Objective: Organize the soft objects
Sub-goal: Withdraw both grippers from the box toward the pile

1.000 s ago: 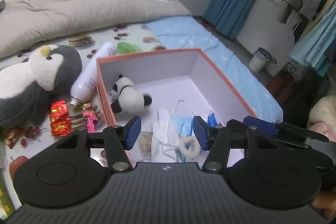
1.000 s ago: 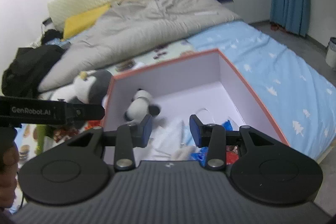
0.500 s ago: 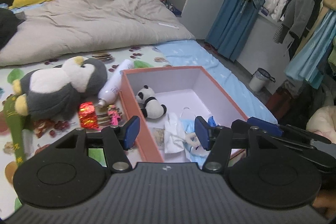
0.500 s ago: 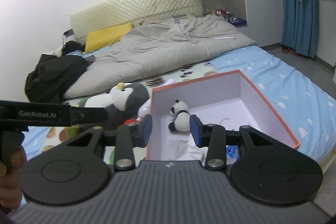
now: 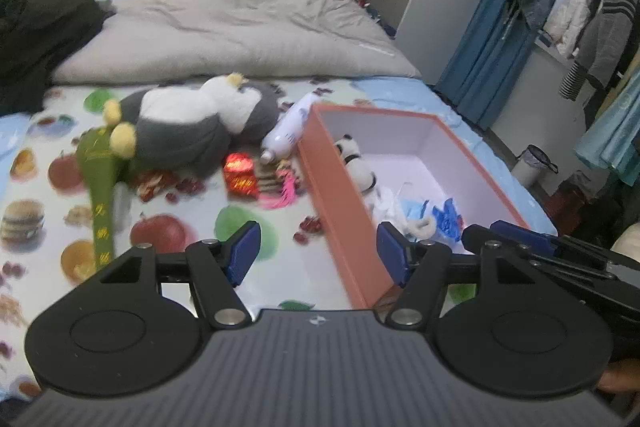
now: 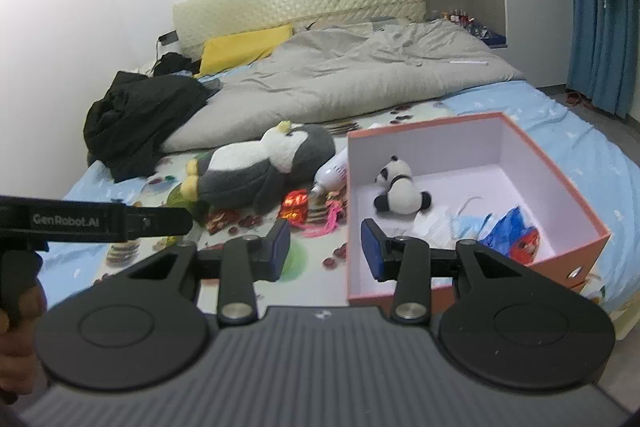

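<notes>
An orange box [image 5: 340, 195] [image 6: 560, 183] with white walls stands on the bed. It holds a small panda plush [image 6: 400, 187] [image 5: 356, 163], white cloth, a blue mask and blue wrappers [image 6: 508, 223]. A big grey-and-white penguin plush [image 5: 192, 123] [image 6: 260, 167] lies left of the box on the fruit-print sheet. My left gripper [image 5: 314, 251] hovers over the box's near left wall; its jaws are opening with nothing between them. My right gripper [image 6: 325, 247] is open and empty, near the box's front corner.
A white bottle [image 5: 288, 131], red foil packets [image 5: 240, 175], a pink hair tie [image 5: 280, 191] and a green wand [image 5: 98, 187] lie by the penguin. A grey duvet [image 6: 360, 79], black clothes [image 6: 136, 115] and a yellow pillow [image 6: 244, 47] are behind. Hanging clothes [image 5: 600, 27] are on the right.
Both grippers have pulled back and up from the box, so more of the bed shows. The left view swung leftward toward the penguin and its jaws widened. The right jaws kept their gap.
</notes>
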Action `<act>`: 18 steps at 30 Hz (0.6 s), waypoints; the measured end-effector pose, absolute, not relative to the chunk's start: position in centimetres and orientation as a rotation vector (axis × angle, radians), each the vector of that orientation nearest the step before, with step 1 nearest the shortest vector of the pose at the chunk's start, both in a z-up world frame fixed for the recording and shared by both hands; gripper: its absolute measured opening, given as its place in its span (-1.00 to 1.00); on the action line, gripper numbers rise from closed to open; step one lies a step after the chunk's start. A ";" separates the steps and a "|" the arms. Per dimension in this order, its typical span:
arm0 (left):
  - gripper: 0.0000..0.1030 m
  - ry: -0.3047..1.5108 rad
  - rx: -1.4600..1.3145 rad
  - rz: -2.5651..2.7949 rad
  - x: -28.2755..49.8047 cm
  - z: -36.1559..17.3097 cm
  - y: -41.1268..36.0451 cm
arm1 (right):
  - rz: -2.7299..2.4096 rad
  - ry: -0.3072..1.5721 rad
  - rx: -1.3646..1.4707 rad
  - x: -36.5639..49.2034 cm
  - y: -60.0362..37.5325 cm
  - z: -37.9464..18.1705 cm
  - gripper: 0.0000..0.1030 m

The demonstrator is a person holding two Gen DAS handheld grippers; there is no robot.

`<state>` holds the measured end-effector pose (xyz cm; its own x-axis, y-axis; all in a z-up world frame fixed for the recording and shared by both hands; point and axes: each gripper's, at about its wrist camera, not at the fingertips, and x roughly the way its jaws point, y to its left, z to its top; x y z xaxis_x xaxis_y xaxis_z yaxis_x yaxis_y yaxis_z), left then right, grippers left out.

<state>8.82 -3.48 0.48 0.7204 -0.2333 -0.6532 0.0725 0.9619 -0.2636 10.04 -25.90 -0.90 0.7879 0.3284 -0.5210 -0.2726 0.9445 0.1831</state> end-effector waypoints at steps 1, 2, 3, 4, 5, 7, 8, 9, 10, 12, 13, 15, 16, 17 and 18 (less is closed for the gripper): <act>0.36 0.750 -0.230 -0.163 8.5 0.3 -3.1 | 0.324 0.582 0.102 9.8 -25.6 -1.1 -0.18; 0.37 0.749 -0.231 -0.157 8.2 0.1 -2.9 | 0.326 0.585 0.106 9.7 -25.4 -1.3 -0.18; 0.39 0.746 -0.230 -0.150 7.8 0.0 -2.5 | 0.331 0.588 0.107 9.5 -25.1 -1.5 -0.18; 0.40 0.746 -0.228 -0.140 7.5 -0.1 -2.2 | 0.335 0.592 0.105 9.3 -24.8 -1.7 -0.18; 0.40 0.746 -0.224 -0.130 7.1 -0.2 -1.9 | 0.340 0.596 0.101 9.1 -24.5 -1.9 -0.18; 0.40 0.734 -0.225 -0.118 6.5 -0.3 -1.5 | 0.354 0.598 0.094 8.5 -24.1 -2.1 -0.18; 0.40 0.731 -0.229 -0.110 6.2 -0.3 -1.2 | 0.361 0.599 0.090 8.3 -23.8 -2.3 -0.18; 0.40 0.729 -0.235 -0.100 5.8 -0.4 -0.9 | 0.368 0.602 0.088 8.0 -23.6 -2.4 -0.18; 0.40 0.728 -0.241 -0.090 5.4 -0.6 -0.6 | 0.378 0.604 0.088 7.8 -23.4 -2.6 -0.18; 0.40 0.723 -0.254 -0.071 4.7 -1.0 -0.2 | 0.398 0.613 0.090 7.3 -23.1 -2.9 -0.18; 0.40 0.721 -0.262 -0.062 4.2 -1.3 0.1 | 0.403 0.617 0.089 7.2 -22.9 -3.1 -0.18; 0.40 0.724 -0.273 -0.041 3.4 -1.9 0.5 | 0.415 0.632 0.079 6.9 -22.5 -3.6 -0.18; 0.40 0.724 -0.276 -0.027 3.0 -2.4 0.7 | 0.426 0.643 0.072 6.8 -22.2 -4.0 -0.17; 0.40 0.726 -0.275 -0.016 2.7 -2.8 0.9 | 0.440 0.652 0.069 6.8 -21.9 -4.3 -0.12; 0.40 0.728 -0.275 -0.001 2.5 -3.3 1.2 | 0.453 0.661 0.066 6.8 -21.6 -4.6 -0.04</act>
